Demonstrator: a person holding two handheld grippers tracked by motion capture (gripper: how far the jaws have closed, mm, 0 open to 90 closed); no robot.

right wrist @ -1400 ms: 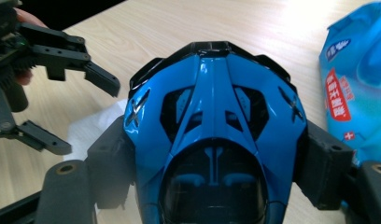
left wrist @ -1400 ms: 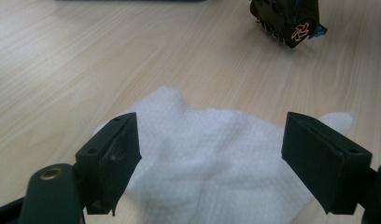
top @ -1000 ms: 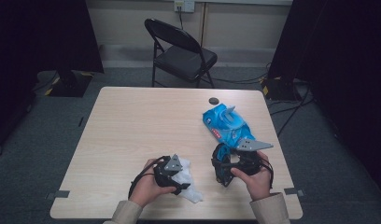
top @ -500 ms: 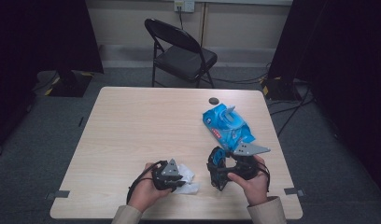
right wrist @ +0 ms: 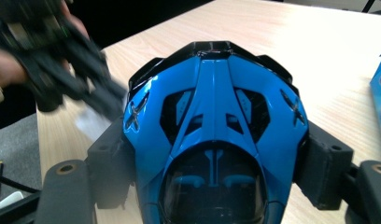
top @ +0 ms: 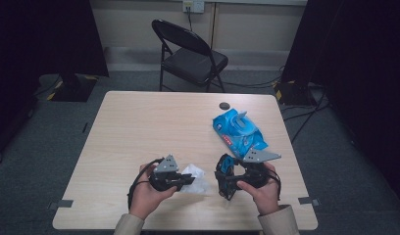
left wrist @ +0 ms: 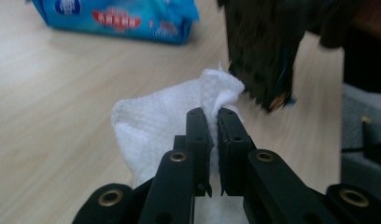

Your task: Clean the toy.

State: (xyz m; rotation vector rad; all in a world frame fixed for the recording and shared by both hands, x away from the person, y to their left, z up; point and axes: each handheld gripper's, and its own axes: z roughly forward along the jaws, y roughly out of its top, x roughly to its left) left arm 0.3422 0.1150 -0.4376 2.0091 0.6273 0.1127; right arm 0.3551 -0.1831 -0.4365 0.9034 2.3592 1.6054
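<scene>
The left gripper (left wrist: 213, 122) has just been closing, and its two black jaws are now pinched together on a fold of the white wipe (left wrist: 170, 116), which bunches up between and beyond the pads and hangs down under them. In the high view the left gripper (top: 181, 180) sits at the near edge of the table (top: 139, 127), held in the person's left hand (top: 148, 196), with the wipe (top: 197, 177) spread just to its right.

The right gripper (right wrist: 212, 154) stands wide and is clamped on the blue and black toy car (right wrist: 214, 135): a pad presses each flank of the body and the car's nose points away from the camera. In the high view the right gripper (top: 227, 177) is held in the right hand (top: 262, 188), the car (top: 226, 169) turned toward the left gripper and just beside the wipe; whether car and wipe touch cannot be told.

Farther back on the right side of the table lies the blue wipes packet (top: 237, 133) with its lid flap raised. A small dark round thing (top: 224, 105) rests near the far edge, just beyond the packet. Behind the table stands a black folding chair (top: 190, 56)
</scene>
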